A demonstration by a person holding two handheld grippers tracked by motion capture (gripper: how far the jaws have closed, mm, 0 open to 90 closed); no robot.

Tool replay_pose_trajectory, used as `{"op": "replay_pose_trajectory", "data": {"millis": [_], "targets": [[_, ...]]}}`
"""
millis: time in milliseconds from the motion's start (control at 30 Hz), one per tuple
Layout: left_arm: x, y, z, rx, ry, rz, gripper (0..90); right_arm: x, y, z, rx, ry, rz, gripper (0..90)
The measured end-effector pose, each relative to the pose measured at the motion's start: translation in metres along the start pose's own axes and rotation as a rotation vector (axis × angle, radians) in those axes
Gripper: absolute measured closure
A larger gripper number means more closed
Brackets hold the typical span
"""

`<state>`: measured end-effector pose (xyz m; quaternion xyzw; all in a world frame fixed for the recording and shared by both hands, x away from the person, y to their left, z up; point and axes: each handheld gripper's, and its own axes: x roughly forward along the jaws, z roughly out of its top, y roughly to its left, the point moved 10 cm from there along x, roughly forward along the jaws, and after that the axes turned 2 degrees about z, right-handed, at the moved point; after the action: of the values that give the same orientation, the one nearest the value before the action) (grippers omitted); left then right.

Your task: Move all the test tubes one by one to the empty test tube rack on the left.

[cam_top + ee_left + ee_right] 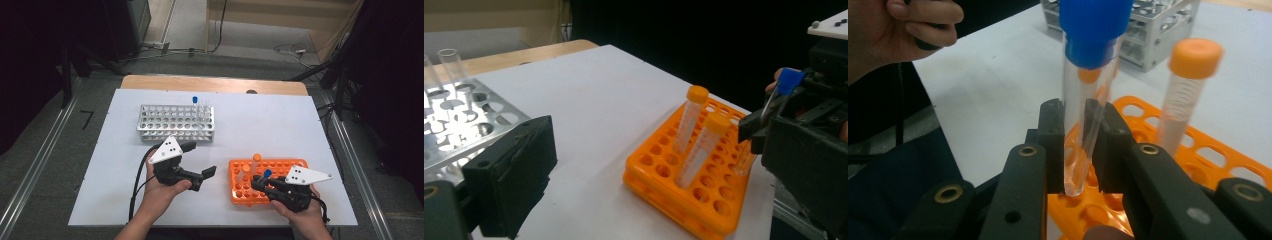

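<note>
In the high view, the right gripper point(263, 181) holds a blue-capped tube point(267, 174) over the orange rack point(239, 192) on the white table point(260, 125); the left gripper point(198, 161) has its fingers spread, empty.

In the left gripper view, 2 orange-capped tubes point(689, 120) stand in that rack.

In the right gripper view, the fingers point(1053, 145) pinch the clear tube just above the rack's holes.

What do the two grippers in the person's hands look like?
Both the left gripper and the right gripper are black, each with two blocky jaws and a white three-cornered plate with black dots on top. A black cable trails from the left one. No sleeves are visible.
</note>
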<state>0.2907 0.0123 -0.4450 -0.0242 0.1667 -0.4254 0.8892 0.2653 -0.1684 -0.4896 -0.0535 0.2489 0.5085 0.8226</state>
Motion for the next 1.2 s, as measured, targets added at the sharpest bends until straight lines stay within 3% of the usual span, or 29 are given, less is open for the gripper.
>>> {"op": "replay_pose_trajectory", "data": {"millis": [333, 400, 533, 733, 967, 1200], "targets": [[0.008, -0.021, 0.001, 0.008, -0.004, -0.088, 14.2, 0.021, 0.016, 0.007, -0.024, 0.016, 0.049, 74.9], [0.012, -0.032, 0.001, 0.007, -0.003, -0.142, 19.0, 0.024, 0.018, 0.006, -0.022, 0.023, 0.056, 74.9], [0.021, -0.051, 0.000, 0.025, 0.009, -0.212, 29.3, 0.032, 0.023, 0.008, -0.007, 0.026, 0.079, 74.9], [0.036, -0.074, -0.007, 0.042, 0.049, -0.265, 45.1, 0.042, 0.033, 0.010, -0.013, 0.038, 0.114, 75.0], [0.043, -0.082, -0.007, 0.047, 0.069, -0.291, 72.8, 0.045, 0.041, 0.009, -0.042, 0.044, 0.144, 75.0], [0.041, -0.081, -0.006, 0.080, 0.071, -0.273, 76.1, 0.044, 0.042, 0.008, -0.040, 0.038, 0.177, 74.6]]}}
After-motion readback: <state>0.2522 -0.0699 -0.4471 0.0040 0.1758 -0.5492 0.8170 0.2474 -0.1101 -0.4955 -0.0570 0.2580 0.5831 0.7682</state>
